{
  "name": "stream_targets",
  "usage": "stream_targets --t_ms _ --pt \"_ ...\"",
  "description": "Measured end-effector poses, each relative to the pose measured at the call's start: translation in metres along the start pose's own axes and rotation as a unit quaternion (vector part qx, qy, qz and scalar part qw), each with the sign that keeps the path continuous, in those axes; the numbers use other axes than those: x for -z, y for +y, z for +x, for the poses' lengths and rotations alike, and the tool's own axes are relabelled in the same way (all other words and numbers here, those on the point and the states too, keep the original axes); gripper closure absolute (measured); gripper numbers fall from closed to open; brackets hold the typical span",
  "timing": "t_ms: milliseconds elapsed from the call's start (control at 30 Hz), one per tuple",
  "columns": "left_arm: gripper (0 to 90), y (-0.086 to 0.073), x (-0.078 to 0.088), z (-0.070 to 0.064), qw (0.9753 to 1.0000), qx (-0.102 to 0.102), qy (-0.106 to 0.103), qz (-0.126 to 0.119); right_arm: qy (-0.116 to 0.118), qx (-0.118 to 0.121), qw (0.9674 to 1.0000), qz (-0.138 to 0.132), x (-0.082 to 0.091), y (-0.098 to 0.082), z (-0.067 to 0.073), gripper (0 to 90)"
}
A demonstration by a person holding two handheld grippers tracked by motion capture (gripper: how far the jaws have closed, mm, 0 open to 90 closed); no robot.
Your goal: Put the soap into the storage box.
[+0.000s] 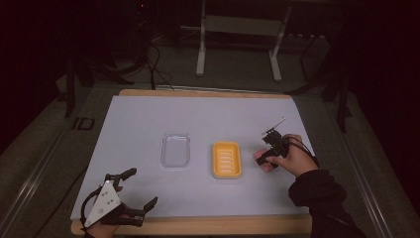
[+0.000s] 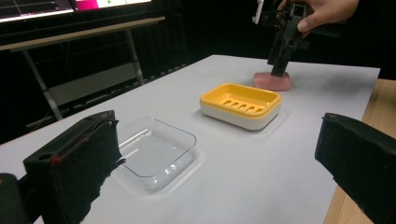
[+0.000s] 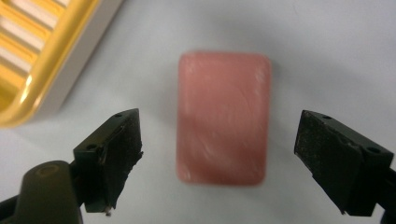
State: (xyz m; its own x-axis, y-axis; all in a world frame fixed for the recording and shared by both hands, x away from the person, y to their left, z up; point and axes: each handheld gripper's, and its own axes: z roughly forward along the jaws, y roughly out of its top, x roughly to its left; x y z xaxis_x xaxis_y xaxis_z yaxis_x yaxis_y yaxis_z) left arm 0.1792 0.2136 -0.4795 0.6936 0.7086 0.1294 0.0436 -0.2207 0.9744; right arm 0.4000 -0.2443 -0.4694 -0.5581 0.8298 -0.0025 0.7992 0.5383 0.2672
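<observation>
High view: a dim room with a stand's metal legs behind a wooden table [image 1: 208,225] covered by a pale sheet, on which a clear plastic dish [image 1: 176,149] lies left of centre and a yellow soap dish [image 1: 227,159] just right of it, the two apart. The pink soap bar [image 1: 265,163] lies flat on the sheet just beside the soap dish on its right, under the right gripper [image 1: 263,159], which the person's hand points down at it. The left gripper [image 1: 139,188] rests at the near left edge, jaws spread wide and holding nothing, well apart from all three objects. Left gripper view: between its own two parted black jaws the clear plastic dish [image 2: 154,151] is nearest, the yellow soap dish [image 2: 241,104] beyond it, slotted tray empty, and the pink soap bar [image 2: 273,81] farthest, with the right gripper [image 2: 280,65] standing over it at a steep angle and its tips at the bar's top. Right gripper view: the pink soap bar [image 3: 223,116] is a rounded rectangle with a smooth, faintly marbled face, lying lengthwise between the jaws, which stand open on either side of it with a clear gap at each flank; a corner of the yellow soap dish [image 3: 44,60] lies at upper left. Judged from this, the work is at its start: the bar is framed for a grasp but not yet gripped or lifted, and closing, lifting and, presumably, placing it in the empty dish all remain.
</observation>
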Motion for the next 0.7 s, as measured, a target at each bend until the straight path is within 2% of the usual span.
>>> stream_targets --t_ms 133,267,567,633,700 --pt "0.6 0.000 0.000 0.000 1.0000 0.000 -0.001 0.000 0.000 0.001 0.9999 -0.015 -0.008 0.000 0.000 17.3" --pt "0.6 0.000 0.000 0.000 1.0000 -0.001 -0.001 0.001 -0.001 -0.004 0.9998 -0.017 -0.013 0.000 -0.002 21.5" --pt "0.6 0.000 0.000 0.000 1.0000 -0.001 -0.003 0.002 -0.014 -0.006 0.9999 0.001 -0.027 -0.001 -0.005 27.9" --pt "0.6 0.000 0.000 0.000 1.0000 -0.001 -0.003 0.001 -0.006 -0.004 0.9999 0.014 -0.031 -0.001 -0.005 34.2" --pt "0.6 0.000 0.000 0.000 1.0000 -0.001 -0.003 0.002 -0.007 -0.001 0.9998 0.020 -0.033 -0.001 -0.002 36.7"
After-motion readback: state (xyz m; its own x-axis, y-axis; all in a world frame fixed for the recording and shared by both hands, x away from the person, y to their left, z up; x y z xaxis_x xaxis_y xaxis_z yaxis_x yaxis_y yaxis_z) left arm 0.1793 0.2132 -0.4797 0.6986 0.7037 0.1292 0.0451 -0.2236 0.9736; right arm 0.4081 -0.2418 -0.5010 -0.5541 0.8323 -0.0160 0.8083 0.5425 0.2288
